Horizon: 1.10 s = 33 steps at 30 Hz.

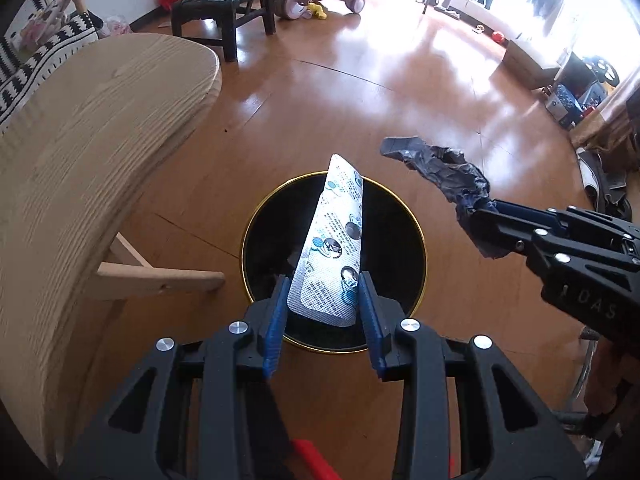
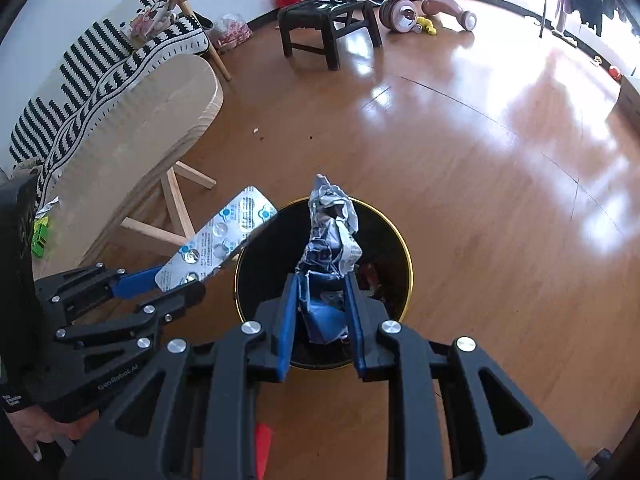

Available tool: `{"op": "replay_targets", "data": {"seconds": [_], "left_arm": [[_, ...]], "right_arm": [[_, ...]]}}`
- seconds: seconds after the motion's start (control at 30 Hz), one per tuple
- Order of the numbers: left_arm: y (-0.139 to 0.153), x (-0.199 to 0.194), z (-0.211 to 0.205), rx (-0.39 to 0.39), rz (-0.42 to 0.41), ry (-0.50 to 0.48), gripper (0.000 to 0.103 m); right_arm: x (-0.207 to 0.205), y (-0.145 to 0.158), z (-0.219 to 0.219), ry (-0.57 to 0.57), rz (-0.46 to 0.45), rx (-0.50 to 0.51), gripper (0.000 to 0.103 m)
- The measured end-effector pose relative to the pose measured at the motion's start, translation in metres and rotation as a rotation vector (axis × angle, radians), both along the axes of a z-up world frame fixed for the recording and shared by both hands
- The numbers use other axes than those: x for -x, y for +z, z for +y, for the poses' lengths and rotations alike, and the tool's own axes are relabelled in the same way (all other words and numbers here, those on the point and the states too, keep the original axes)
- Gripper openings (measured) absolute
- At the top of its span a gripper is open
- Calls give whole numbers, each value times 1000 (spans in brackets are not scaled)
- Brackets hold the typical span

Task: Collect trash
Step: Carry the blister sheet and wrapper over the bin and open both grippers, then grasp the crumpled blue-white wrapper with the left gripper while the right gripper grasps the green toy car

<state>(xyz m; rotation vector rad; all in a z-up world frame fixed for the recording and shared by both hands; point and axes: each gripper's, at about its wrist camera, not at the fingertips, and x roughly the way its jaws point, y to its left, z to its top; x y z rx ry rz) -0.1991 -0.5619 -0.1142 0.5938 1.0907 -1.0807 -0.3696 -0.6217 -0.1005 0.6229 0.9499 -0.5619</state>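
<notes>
A round black trash bin point(image 1: 256, 236) with a gold rim stands on the wooden floor; it also shows in the right wrist view point(image 2: 400, 264). My left gripper point(image 1: 324, 300) is shut on a silver pill blister sheet point(image 1: 334, 248) and holds it over the bin's mouth. In the right wrist view the left gripper point(image 2: 160, 284) and the blister sheet point(image 2: 216, 240) reach in from the left. My right gripper point(image 2: 322, 308) is shut on a crumpled blue-and-silver wrapper point(image 2: 332, 232) above the bin. In the left wrist view the right gripper point(image 1: 486, 216) holds the wrapper point(image 1: 440, 164) to the right of the bin.
A light wooden table point(image 1: 80, 152) stands left of the bin, its legs point(image 2: 176, 208) close to it. A black chair point(image 2: 328, 24), a pink ride-on toy point(image 2: 420, 4) and a striped sofa point(image 2: 92, 80) are farther back. A green item point(image 2: 40, 236) lies on the table.
</notes>
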Motion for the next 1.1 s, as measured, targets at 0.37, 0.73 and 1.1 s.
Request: {"op": "replay_targets", "data": {"seconds": [0.37, 0.73, 1.1], "left_arm": [[5, 3, -1, 10, 2, -1, 68], [71, -39, 43, 140, 5, 107, 83], [134, -183, 273, 197, -184, 457, 91]], "right_arm": [[-5, 13, -8, -20, -11, 23, 64], [-33, 57, 9, 16, -57, 86, 68], [-213, 112, 132, 332, -165, 115, 72]]}}
